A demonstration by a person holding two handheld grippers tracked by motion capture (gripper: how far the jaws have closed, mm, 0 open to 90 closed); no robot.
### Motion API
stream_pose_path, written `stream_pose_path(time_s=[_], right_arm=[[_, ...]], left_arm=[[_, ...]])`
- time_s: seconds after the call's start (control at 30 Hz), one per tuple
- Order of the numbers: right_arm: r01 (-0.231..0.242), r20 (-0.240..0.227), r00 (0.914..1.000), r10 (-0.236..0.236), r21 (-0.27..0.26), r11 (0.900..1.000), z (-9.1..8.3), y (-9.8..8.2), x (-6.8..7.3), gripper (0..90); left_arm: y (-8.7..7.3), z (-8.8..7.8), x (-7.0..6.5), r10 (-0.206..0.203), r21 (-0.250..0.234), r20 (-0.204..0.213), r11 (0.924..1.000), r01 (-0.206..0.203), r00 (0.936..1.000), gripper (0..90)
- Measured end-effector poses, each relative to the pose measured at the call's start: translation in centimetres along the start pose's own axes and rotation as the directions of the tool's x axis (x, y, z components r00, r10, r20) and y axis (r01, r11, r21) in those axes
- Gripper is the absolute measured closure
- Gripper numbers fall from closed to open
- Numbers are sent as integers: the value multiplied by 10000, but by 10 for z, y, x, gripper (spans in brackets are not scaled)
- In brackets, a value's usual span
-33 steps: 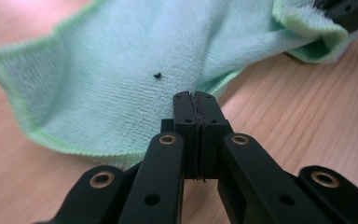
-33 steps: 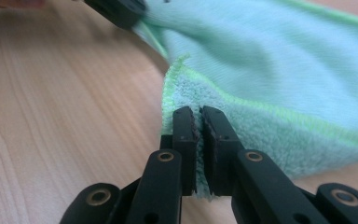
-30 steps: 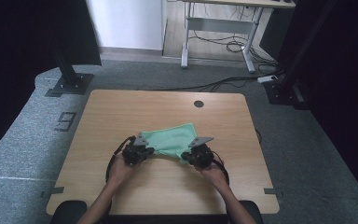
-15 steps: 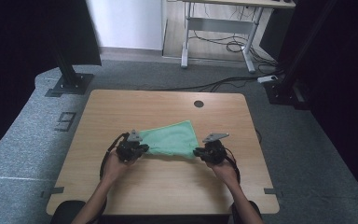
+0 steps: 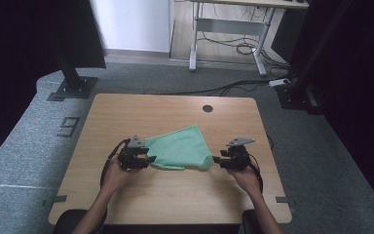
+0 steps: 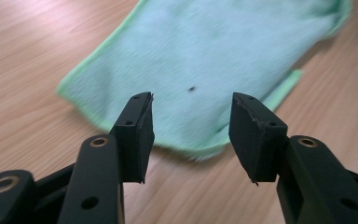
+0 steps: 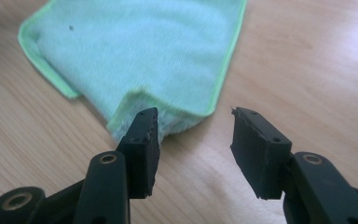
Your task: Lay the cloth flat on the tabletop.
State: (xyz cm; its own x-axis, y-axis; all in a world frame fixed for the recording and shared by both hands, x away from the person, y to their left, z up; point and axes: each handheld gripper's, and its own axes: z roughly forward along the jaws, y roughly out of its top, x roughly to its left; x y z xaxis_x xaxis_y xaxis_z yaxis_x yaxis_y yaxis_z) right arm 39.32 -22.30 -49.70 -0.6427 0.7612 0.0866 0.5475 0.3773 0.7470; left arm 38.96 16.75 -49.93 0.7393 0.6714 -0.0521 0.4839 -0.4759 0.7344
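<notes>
green cloth (image 5: 181,148) lies folded on the wooden counter (image 5: 175,112), between both tools. left tool (image 5: 145,159) at its left edge and right tool (image 5: 216,160) just off its right corner have just been opening, both holding nothing.

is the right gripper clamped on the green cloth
No: in the right gripper view the right gripper has its jaws standing apart, with the green cloth lying free on the table ahead.

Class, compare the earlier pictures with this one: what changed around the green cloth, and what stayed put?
Both grippers let go: the left gripper and right gripper have just been opening, nothing between their jaws. The right drew away rightward. The folded green microfibre cloth stayed flat on the wooden table.
</notes>
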Motion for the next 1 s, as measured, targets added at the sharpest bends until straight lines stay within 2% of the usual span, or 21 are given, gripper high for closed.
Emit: stream_pose_path(time_s=[0.03, 0.13, 0.17, 0.23, 0.27, 0.3, 0.37, 0.4, 0.43, 0.57, 0.63, 0.8, 1.0], right_arm=[[-40, 2, 10000, 40, -28, 10000, -1, 2, 0, 501], [-1, -11, 10000, 0, -144, 9999, -1, 11, -1, 481], [23, -14, 10000, -23, -186, 9998, 1, 14, 0, 474], [88, -89, 9999, -90, -193, 9998, 5, 21, 2, 462], [142, -112, 9998, -144, -195, 9997, 9, 24, 3, 455], [166, -163, 9997, -169, -180, 9997, 13, 27, 5, 451], [194, -220, 9996, -197, -163, 9997, 19, 31, 8, 439], [237, -240, 9994, -241, -151, 9996, 23, 33, 10, 435], [268, -310, 9991, -271, -103, 9996, 27, 35, 12, 432], [318, -468, 9984, -311, 125, 9994, 39, 34, 17, 429], [349, -540, 9980, -332, 297, 9990, 44, 30, 19, 455], [271, -627, 9978, -232, 629, 9976, 53, 15, 17, 492], [286, -413, 9988, -248, 954, 9950, 62, 1, 14, 480]], left_arm=[[0, 0, 0, 0, 0, 0, 10000, 0, 10000, 504], [9, 4, -10, 154, -100, 518, 9998, -149, 9985, 516], [9, 4, -10, 154, -100, 518, 9998, -149, 9985, 518], [14, 8, -19, 271, -131, 853, 9996, -261, 9960, 527], [14, 8, -19, 271, -131, 853, 9996, -261, 9960, 530], [15, 12, -26, 349, -95, 1087, 9994, -341, 9935, 537], [15, 17, -32, 430, -21, 1345, 9991, -431, 9900, 569], [15, 17, -32, 430, -21, 1345, 9991, -431, 9900, 579], [13, 23, -38, 509, 93, 1526, 9986, -529, 9870, 592], [10, 35, -45, 550, 278, 1843, 9977, -612, 9813, 621], [10, 42, -48, 553, 341, 1960, 9974, -632, 9790, 629], [13, 56, -56, 646, 385, 1978, 9965, -737, 9781, 632], [11, 74, -60, 943, 829, 1605, 9906, -1086, 9825, 653]])
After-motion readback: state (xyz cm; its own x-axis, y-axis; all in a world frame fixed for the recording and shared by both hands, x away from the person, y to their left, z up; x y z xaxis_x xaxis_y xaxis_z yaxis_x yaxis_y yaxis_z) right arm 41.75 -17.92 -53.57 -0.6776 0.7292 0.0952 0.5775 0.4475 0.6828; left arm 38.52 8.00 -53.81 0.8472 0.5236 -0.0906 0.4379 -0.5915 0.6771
